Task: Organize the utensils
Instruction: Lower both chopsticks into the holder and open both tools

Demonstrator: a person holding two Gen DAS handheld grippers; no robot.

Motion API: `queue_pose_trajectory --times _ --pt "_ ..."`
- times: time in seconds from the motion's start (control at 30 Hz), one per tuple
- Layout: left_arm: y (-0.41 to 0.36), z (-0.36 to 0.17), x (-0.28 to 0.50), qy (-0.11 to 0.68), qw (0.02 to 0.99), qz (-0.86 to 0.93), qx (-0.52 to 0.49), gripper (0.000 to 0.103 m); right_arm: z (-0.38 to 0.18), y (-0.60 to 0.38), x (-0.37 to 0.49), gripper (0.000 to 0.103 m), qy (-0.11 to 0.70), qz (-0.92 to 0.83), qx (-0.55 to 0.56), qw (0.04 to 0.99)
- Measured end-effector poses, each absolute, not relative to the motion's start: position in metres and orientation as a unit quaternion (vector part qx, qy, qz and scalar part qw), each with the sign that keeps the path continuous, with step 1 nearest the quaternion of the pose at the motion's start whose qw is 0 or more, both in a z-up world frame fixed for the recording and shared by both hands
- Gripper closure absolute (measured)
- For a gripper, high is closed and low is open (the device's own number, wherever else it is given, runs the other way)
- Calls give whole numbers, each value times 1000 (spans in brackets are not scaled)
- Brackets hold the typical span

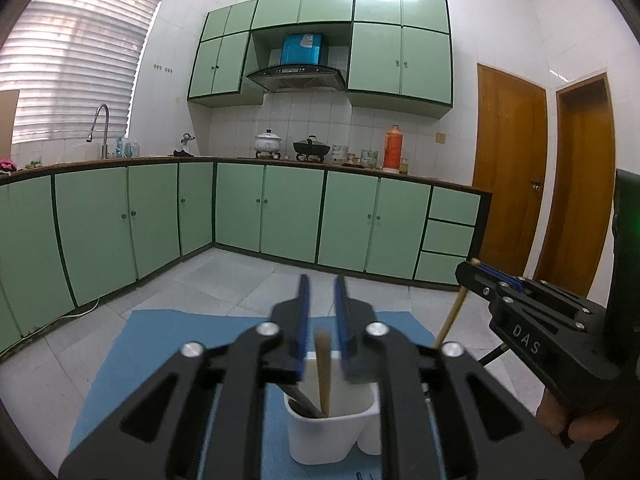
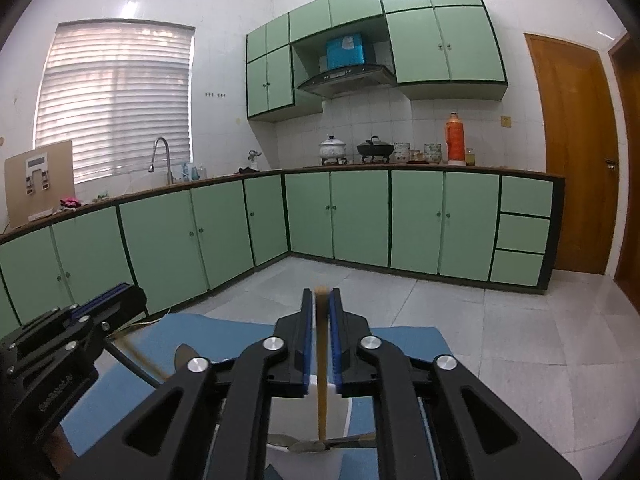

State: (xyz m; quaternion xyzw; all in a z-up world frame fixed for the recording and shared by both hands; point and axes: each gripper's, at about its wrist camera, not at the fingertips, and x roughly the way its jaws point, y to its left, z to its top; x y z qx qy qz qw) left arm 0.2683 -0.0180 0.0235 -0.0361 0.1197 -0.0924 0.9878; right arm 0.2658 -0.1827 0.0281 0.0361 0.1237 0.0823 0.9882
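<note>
Both hands were at the dropping-off step, each lowering a wooden chopstick into the white utensil holder (image 1: 334,428) that stood on the blue mat (image 1: 168,344) laid over the surface.

In the left wrist view, the left tongs (image 1: 322,320) stood spread a little, their blue pads clear of the chopstick (image 1: 323,372) between them; that stick leaned inside one compartment of the holder, beside a dark-handled utensil, and looked already let go.

In the right wrist view, the right tongs (image 2: 321,320) sat nearly together around the second chopstick (image 2: 321,384). Whether the pads pressed on it or had just parted from it I could not tell. Its lower end reached into the holder (image 2: 340,400), where metal spoons (image 2: 308,446) lay.

Judging from this, the next move called for the right tongs to spread fully so that stick settled, then for both hands to lift straight up, so that neither chopstick caught on a pad and tipped the light holder.
</note>
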Motion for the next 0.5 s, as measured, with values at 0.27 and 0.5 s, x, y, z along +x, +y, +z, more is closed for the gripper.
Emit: queue_pose_trajectory --times 0.27,0.5 --pt "-12 35 257 90 991 -90 -43 54 42 -197 252 70 99 70 45 992" --pt "-4 49 246 57 994 -83 -53 34 56 -210 234 55 71 53 53 995"
